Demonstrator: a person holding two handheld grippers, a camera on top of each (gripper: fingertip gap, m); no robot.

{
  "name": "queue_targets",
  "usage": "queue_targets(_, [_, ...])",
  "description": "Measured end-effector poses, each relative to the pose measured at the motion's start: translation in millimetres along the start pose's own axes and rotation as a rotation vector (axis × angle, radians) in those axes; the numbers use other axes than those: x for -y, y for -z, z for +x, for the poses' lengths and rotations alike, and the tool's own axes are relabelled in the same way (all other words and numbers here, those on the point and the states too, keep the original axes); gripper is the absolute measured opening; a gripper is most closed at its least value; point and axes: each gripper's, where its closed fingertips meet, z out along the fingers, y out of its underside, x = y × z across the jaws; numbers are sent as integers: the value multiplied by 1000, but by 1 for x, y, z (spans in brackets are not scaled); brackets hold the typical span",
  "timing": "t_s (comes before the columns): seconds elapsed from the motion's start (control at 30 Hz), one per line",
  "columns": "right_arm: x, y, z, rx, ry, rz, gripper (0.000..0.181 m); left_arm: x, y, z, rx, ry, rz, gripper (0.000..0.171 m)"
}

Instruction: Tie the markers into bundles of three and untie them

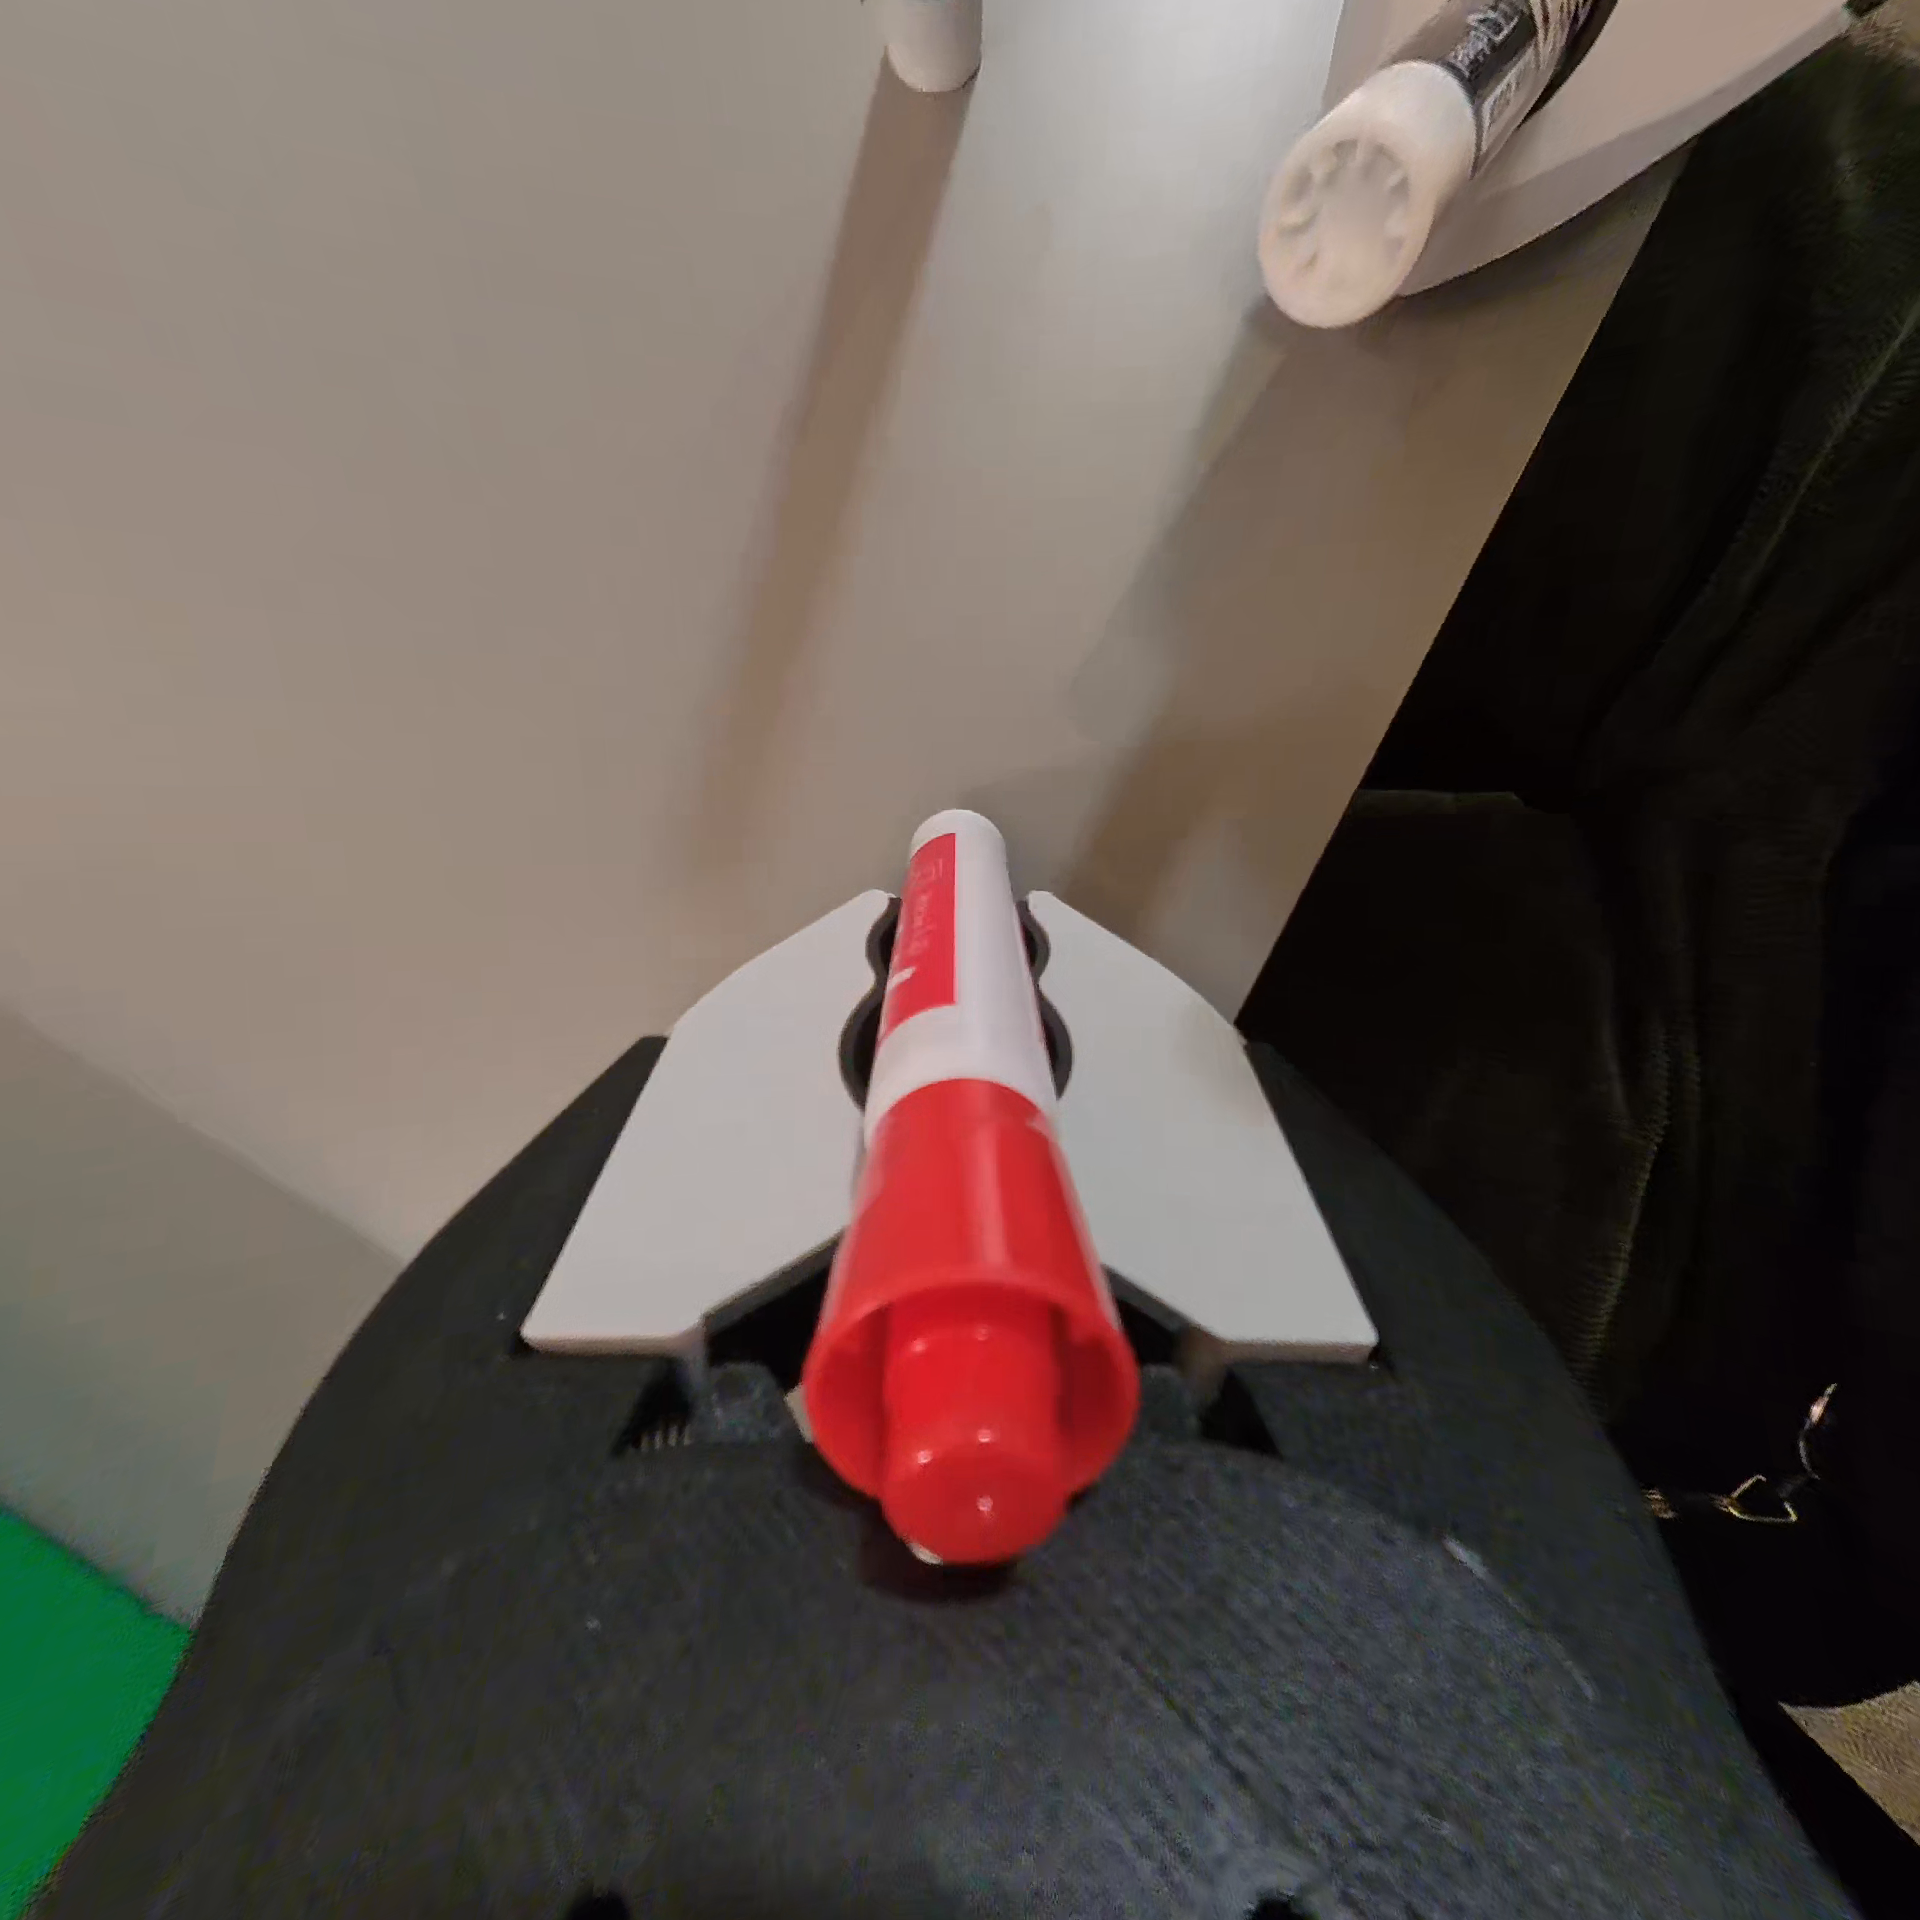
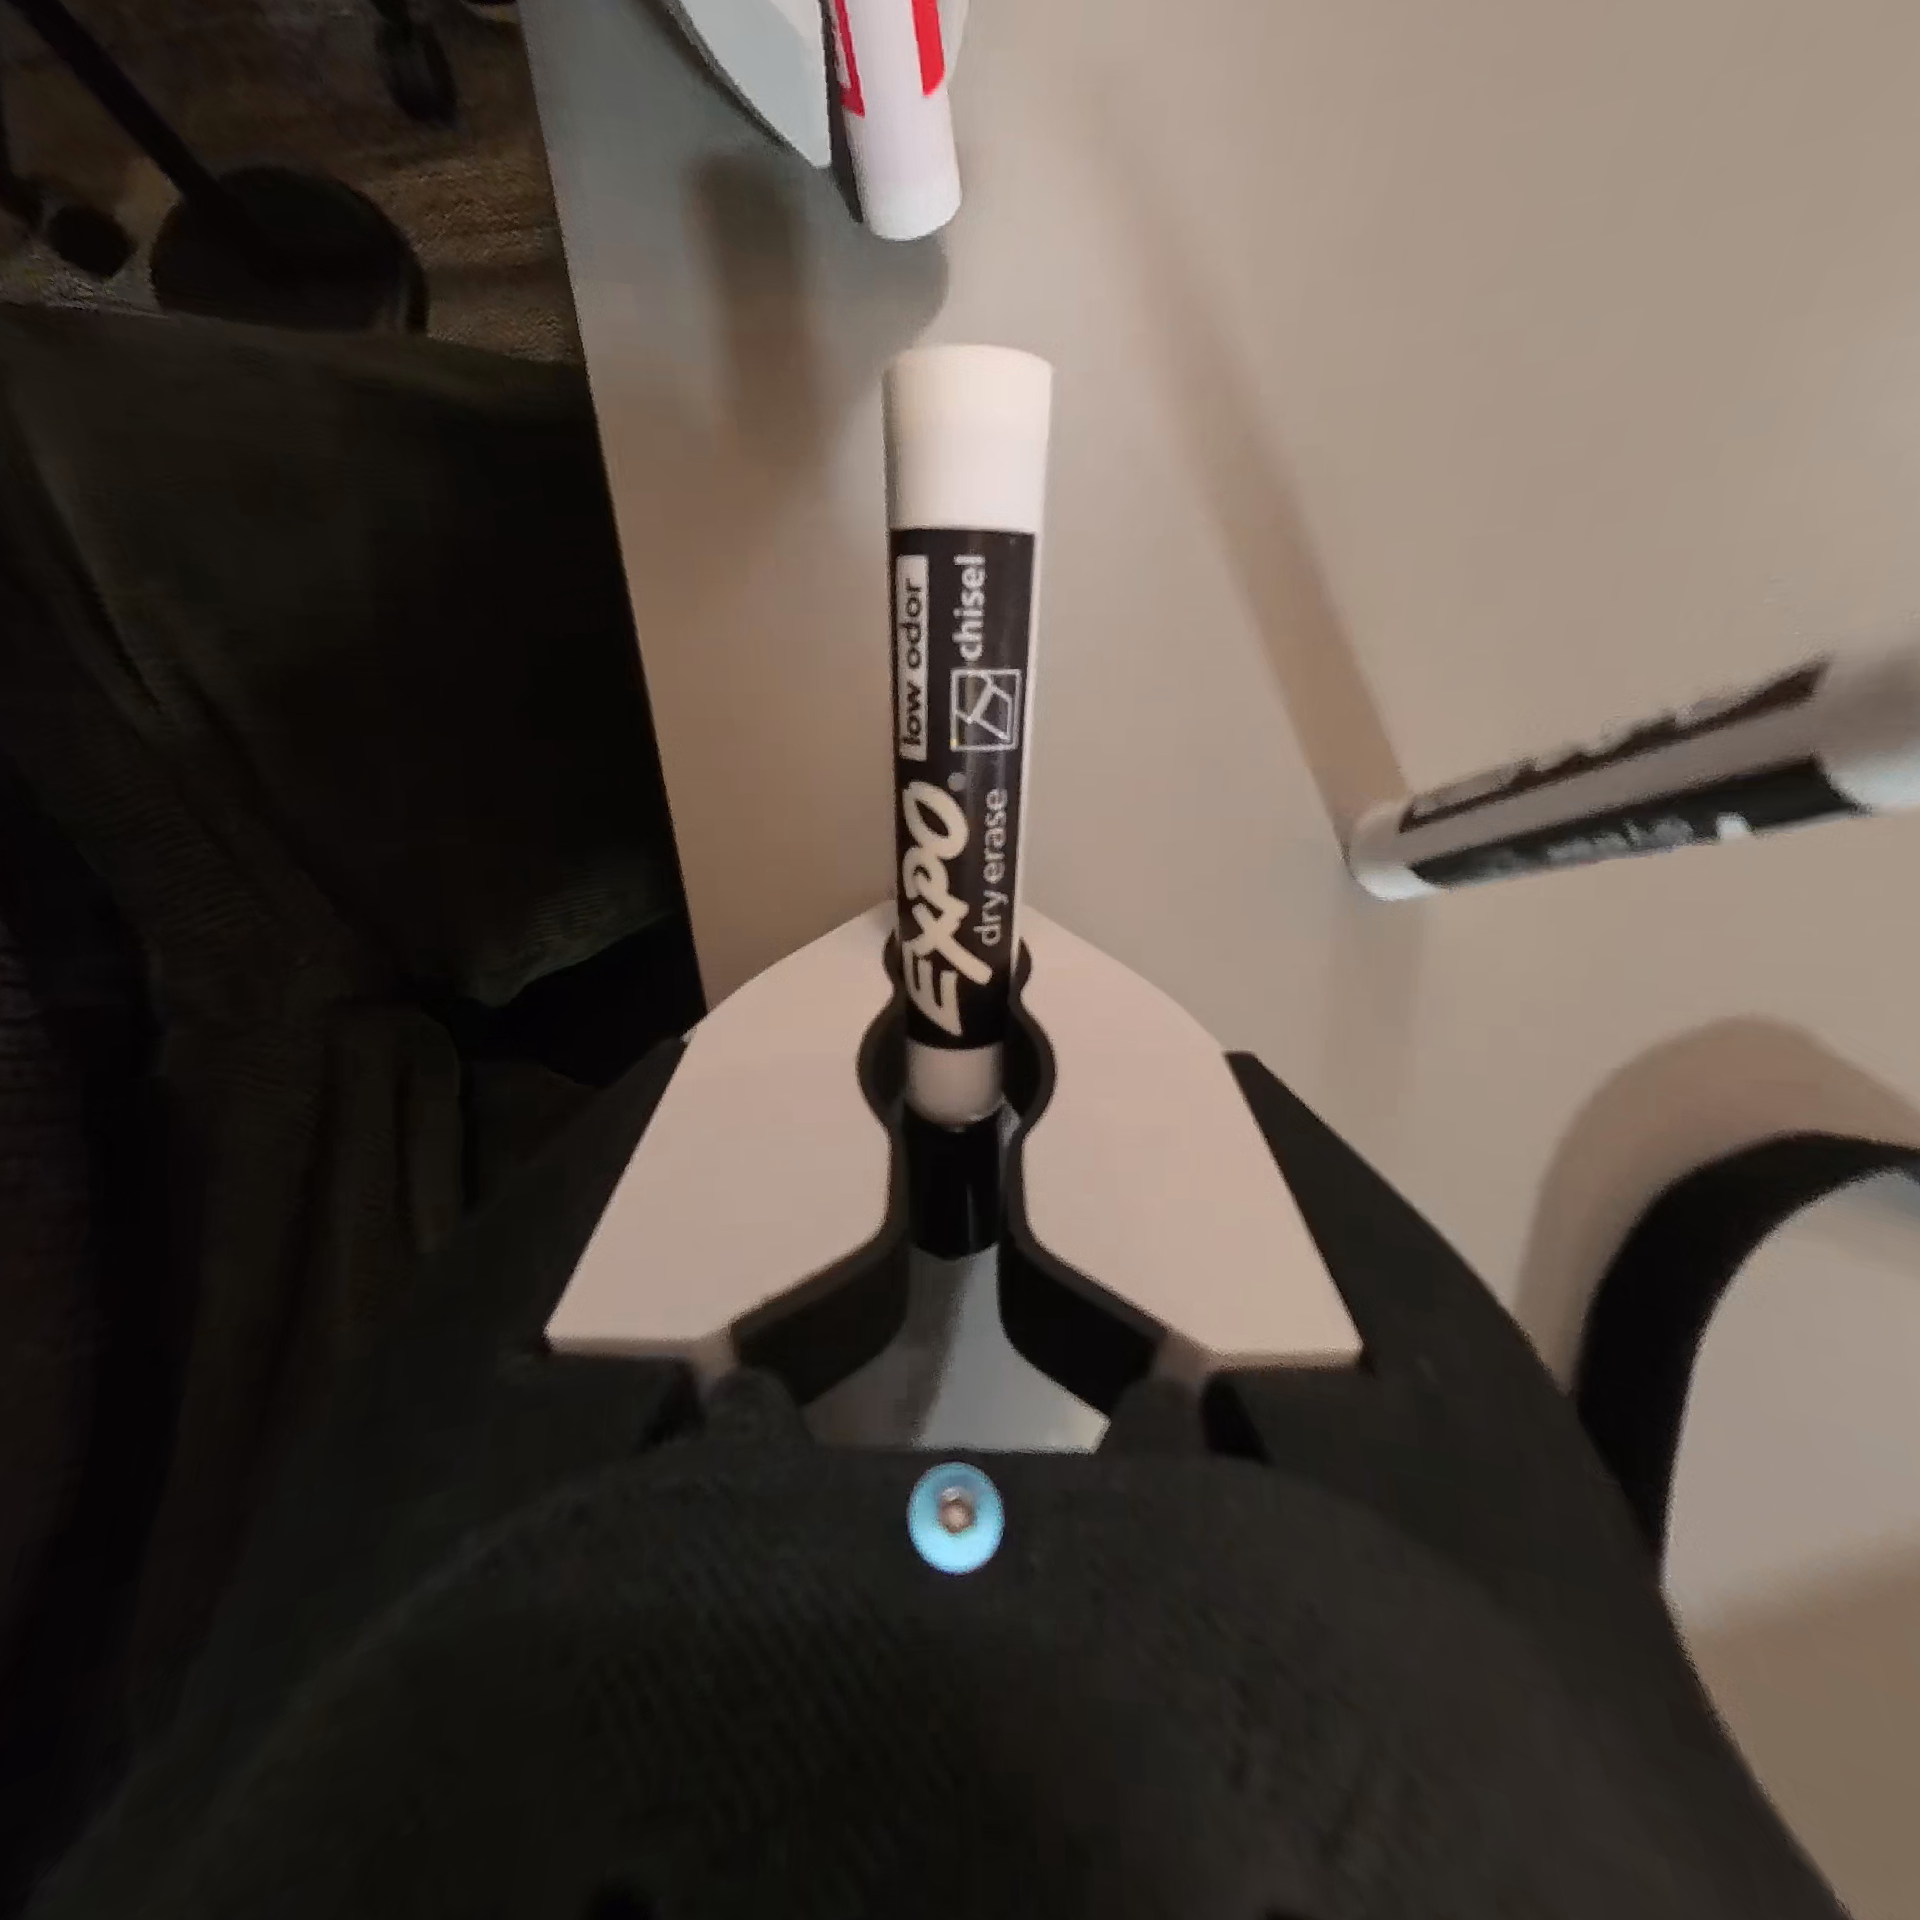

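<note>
My left gripper point(image 1: 961, 920) is shut on a red marker point(image 1: 966, 1195), its red cap pointing back at the camera and its white end past the fingertips. My right gripper point(image 2: 956, 940) is shut on a black-labelled marker point(image 2: 956, 675) that points straight ahead, white end forward. Both are held above the pale table point(image 1: 416, 520). Each view shows the other gripper's marker at its top edge: the black marker's white end point(image 1: 1371, 197) and the red marker's white end point(image 2: 899, 135). A third, black-labelled marker point(image 2: 1621, 800) lies blurred on the table at the right.
A black strap loop point(image 2: 1714, 1288) lies on the table at the lower right. The table edge point(image 2: 623, 623) runs beside a person's dark green clothing point(image 1: 1662, 935). Another white marker end point(image 1: 932, 42) shows at the top edge. A green patch point(image 1: 73, 1714) sits at the lower left. Spacing between my two grippers at the tips: around 15 centimetres.
</note>
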Motion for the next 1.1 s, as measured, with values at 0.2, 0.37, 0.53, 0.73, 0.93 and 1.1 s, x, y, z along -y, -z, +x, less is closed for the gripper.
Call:
queue_targets(0.2, [11,-9,-6,40,35,6,13,-18,10,-3,107,-15,-154,22])
queue_targets(0.37, [10,-12,-10,47,38,-7,14,-17,4,7,101,-73,-238,22])
queue_targets(0.53, [1,-5,-12,21,13,-13,14,-5,-3,10,63,-117,-261,20])
queue_targets(0.73, [-17,7,-9,-27,-49,-22,14,11,-13,12,21,-190,-293,20])
queue_targets(0.93, [-33,18,-4,-69,-103,-31,14,21,-25,17,-26,-239,-316,20])
queue_targets(1.1, [-39,22,-1,-85,-123,-30,14,25,-28,17,-30,-256,-288,20])
